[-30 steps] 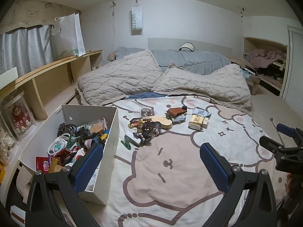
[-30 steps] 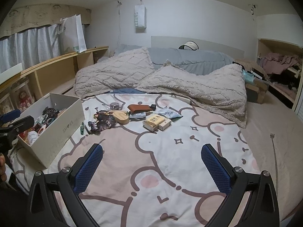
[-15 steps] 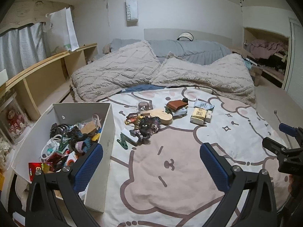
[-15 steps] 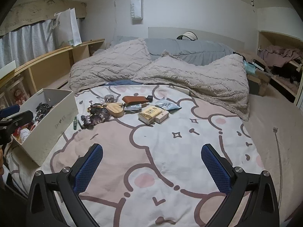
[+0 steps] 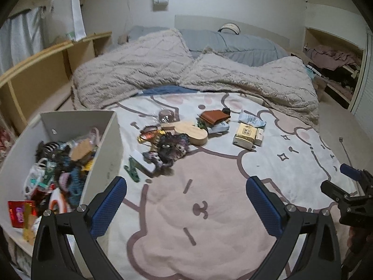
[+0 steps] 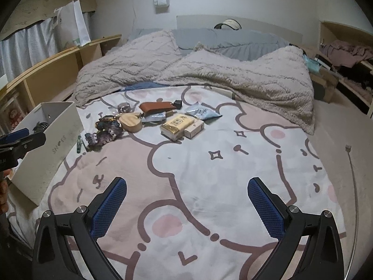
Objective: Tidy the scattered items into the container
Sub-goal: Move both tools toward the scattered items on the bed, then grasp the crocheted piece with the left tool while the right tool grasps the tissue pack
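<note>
Bedding printed with a pink-and-white cartoon pattern [image 6: 209, 175] forms the work surface; rumpled beige blankets [image 6: 209, 77] lie behind it and wooden shelving [image 5: 35, 74] runs along the left.

Gripper state: the left gripper [image 5: 186, 200] and the right gripper [image 6: 187, 200] both have their jaws spread wide and hold nothing.

Container: the white box [image 5: 112, 140] sits at the left edge of the bed, already partly filled with small clutter.

Remaining items lie clustered mid-bed, well ahead of both grippers: a green clip [image 5: 131, 169] just beside the box wall, a dark fuzzy scrunchie bundle [image 5: 170, 149], a wooden heart-shaped piece [image 5: 193, 133], a brown leather case [image 5: 214, 116], a yellow box [image 5: 244, 134] with a smaller white box [image 6: 194, 128] touching it, and a blue-grey packet [image 6: 202, 112].

Procedure (judged, not observed):
1. Select one item per pass; the clip and the scrunchie bundle are nearest the container and suit the left gripper.
2. Approach low, straddle the item, close firmly.
3. Lift clear of the box rim before releasing.

Obstructions: the items overlap, so a careless grasp may drag neighbours. Soft bedding may yield under the fingers. A thin metal back-scratcher [image 6: 352, 182] lies far right, apart from the pile.
</note>
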Action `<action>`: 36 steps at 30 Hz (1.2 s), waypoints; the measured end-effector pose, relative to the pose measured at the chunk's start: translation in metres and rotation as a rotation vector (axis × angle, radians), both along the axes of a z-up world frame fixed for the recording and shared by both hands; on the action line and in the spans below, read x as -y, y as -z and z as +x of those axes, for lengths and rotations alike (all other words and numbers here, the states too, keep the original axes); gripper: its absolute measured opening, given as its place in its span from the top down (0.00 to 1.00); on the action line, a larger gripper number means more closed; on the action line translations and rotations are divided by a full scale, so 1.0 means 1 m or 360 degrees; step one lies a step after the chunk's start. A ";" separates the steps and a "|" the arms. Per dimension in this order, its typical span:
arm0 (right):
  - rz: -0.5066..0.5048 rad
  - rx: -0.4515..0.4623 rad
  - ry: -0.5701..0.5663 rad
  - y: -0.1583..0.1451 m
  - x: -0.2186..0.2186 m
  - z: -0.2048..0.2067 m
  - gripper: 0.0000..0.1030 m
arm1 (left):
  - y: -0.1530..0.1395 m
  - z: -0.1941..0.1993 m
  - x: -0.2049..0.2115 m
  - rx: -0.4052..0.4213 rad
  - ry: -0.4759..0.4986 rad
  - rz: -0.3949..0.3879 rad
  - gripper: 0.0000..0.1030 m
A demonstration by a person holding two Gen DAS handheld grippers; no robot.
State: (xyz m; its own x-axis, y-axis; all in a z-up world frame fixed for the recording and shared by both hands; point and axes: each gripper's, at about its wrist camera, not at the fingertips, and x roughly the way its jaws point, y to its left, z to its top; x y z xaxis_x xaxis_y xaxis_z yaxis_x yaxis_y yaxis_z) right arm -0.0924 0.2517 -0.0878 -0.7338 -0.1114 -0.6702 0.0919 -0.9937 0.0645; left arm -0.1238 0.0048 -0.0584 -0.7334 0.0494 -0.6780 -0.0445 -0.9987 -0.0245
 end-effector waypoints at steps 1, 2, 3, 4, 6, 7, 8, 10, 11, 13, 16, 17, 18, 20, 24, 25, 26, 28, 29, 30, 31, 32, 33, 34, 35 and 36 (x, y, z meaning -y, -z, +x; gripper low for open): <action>-0.0002 0.0010 -0.0001 0.002 -0.001 -0.004 0.00 | 0.003 -0.006 -0.001 0.0012 0.0002 -0.0002 0.00; -0.0002 0.0019 -0.0001 0.004 -0.001 -0.008 0.00 | 0.005 -0.010 -0.002 0.0022 0.0005 -0.0009 0.00; -0.0001 0.0026 -0.0002 0.006 -0.002 -0.011 0.00 | 0.007 -0.014 -0.005 0.0029 0.0009 -0.0024 0.00; 0.0001 0.0033 0.0000 0.008 -0.003 -0.014 0.00 | 0.010 -0.018 -0.007 0.0034 0.0010 -0.0044 0.00; 0.0000 0.0048 0.0005 0.012 -0.005 -0.023 0.00 | 0.016 -0.027 -0.010 0.0053 0.0023 -0.0066 0.00; -0.0003 0.0057 0.0006 0.014 -0.006 -0.027 0.00 | 0.019 -0.031 -0.011 0.0068 0.0028 -0.0077 0.00; -0.0009 0.0068 0.0006 0.016 -0.007 -0.031 0.00 | 0.023 -0.035 -0.013 0.0078 0.0033 -0.0090 0.00; -0.0022 0.0090 0.0009 0.020 -0.009 -0.039 0.00 | 0.029 -0.043 -0.015 0.0088 0.0041 -0.0115 0.00; -0.0023 0.0096 0.0009 0.021 -0.010 -0.042 0.00 | 0.033 -0.047 -0.015 0.0093 0.0041 -0.0123 0.00; -0.0011 0.0107 0.0007 0.025 -0.010 -0.050 0.00 | 0.040 -0.056 -0.015 0.0111 0.0035 -0.0118 0.00; 0.0010 0.0125 0.0010 0.030 -0.010 -0.064 0.00 | 0.050 -0.068 -0.012 0.0132 0.0007 -0.0098 0.00; 0.0012 0.0137 0.0012 0.033 -0.010 -0.071 0.00 | 0.053 -0.071 -0.010 0.0137 -0.0004 -0.0091 0.00; 0.0010 0.0146 0.0011 0.035 -0.010 -0.075 0.00 | 0.056 -0.074 -0.009 0.0141 -0.0016 -0.0084 0.00; 0.0009 0.0163 0.0004 0.040 -0.010 -0.085 0.00 | 0.064 -0.081 -0.005 0.0151 -0.0041 -0.0067 0.00; 0.0057 0.0203 -0.0012 0.051 -0.006 -0.107 0.00 | 0.079 -0.097 0.002 0.0187 -0.0095 -0.0046 0.00; 0.0066 0.0208 -0.0016 0.052 -0.005 -0.112 0.00 | 0.082 -0.100 0.003 0.0194 -0.0105 -0.0044 0.00; 0.0073 0.0214 -0.0023 0.055 -0.004 -0.118 0.00 | 0.085 -0.104 0.005 0.0202 -0.0115 -0.0041 0.00; 0.0080 0.0223 -0.0030 0.057 -0.002 -0.128 0.00 | 0.092 -0.111 0.010 0.0222 -0.0138 -0.0027 0.00; 0.0080 0.0226 -0.0033 0.058 -0.002 -0.131 0.00 | 0.096 -0.114 0.012 0.0232 -0.0147 -0.0010 0.00; 0.0074 0.0233 -0.0039 0.060 -0.001 -0.136 0.00 | 0.099 -0.116 0.014 0.0240 -0.0158 0.0006 0.00; 0.0068 0.0243 -0.0047 0.062 0.000 -0.140 0.00 | 0.102 -0.119 0.016 0.0251 -0.0172 0.0020 0.00; 0.0062 0.0256 -0.0056 0.065 0.001 -0.144 0.00 | 0.105 -0.122 0.018 0.0261 -0.0183 0.0026 0.00; 0.0055 0.0273 -0.0066 0.068 0.002 -0.148 0.00 | 0.108 -0.125 0.020 0.0271 -0.0197 0.0025 0.00; 0.0047 0.0292 -0.0075 0.071 0.002 -0.153 0.00 | 0.111 -0.127 0.021 0.0278 -0.0211 0.0018 0.00; 0.0038 0.0307 -0.0081 0.074 0.002 -0.156 0.00 | 0.113 -0.130 0.023 0.0280 -0.0225 0.0010 0.00; 0.0026 0.0316 -0.0085 0.075 0.002 -0.160 0.00 | 0.115 -0.132 0.025 0.0280 -0.0239 0.0004 0.00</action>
State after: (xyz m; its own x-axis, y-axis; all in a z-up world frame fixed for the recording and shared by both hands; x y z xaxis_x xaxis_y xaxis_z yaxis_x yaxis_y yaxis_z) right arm -0.2521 0.2495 -0.1633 -0.5804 -0.1348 -0.8031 0.1317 -0.9888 0.0708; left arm -0.2554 -0.0199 -0.1730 -0.6033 -0.0496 -0.7959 0.1095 -0.9938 -0.0211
